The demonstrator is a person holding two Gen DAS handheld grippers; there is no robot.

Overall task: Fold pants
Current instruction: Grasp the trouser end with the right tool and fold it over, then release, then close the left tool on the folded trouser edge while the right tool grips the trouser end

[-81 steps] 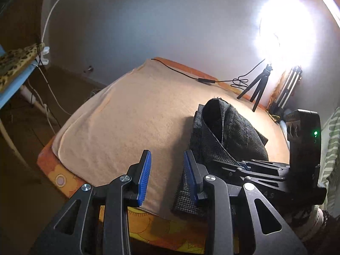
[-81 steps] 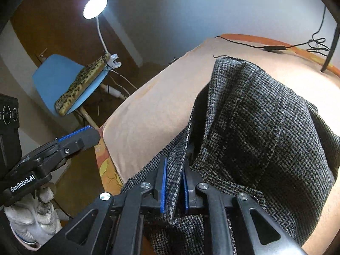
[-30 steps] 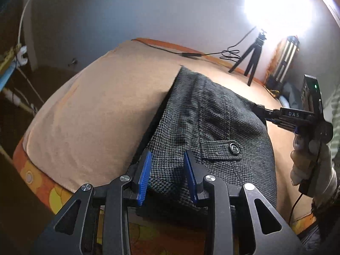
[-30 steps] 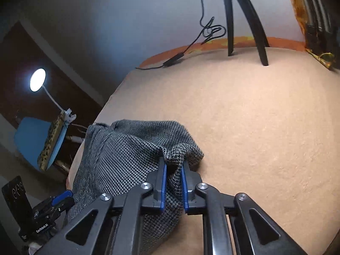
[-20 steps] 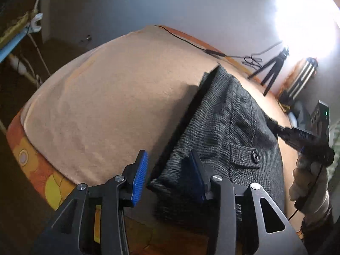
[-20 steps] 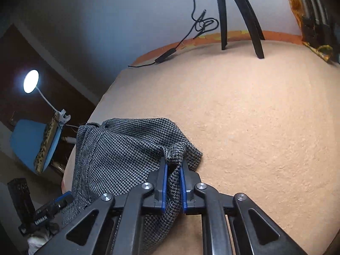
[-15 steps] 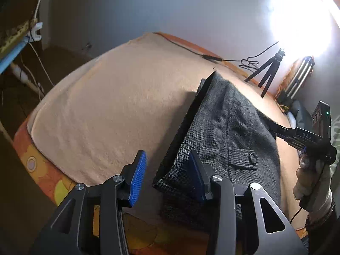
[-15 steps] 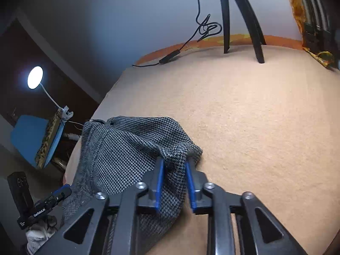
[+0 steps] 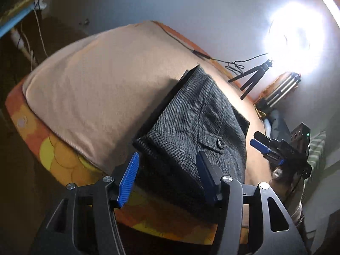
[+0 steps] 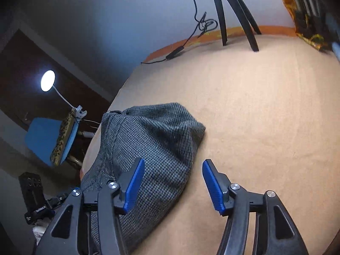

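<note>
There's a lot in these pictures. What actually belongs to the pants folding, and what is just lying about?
Part of the job:
- folded grey pants, lying on the tan blanket
- left gripper, jaws opening, clear of the cloth
- right gripper, jaws opening, nothing pinched

Just lying about:
- black tripod
- black cable
- desk lamp
- blue chair

Blanketed bed (image 9: 89, 89); folded pants (image 9: 197, 123); tripod (image 9: 250, 78)

Pants (image 9: 197, 127) near edge behind tool fingers
</note>
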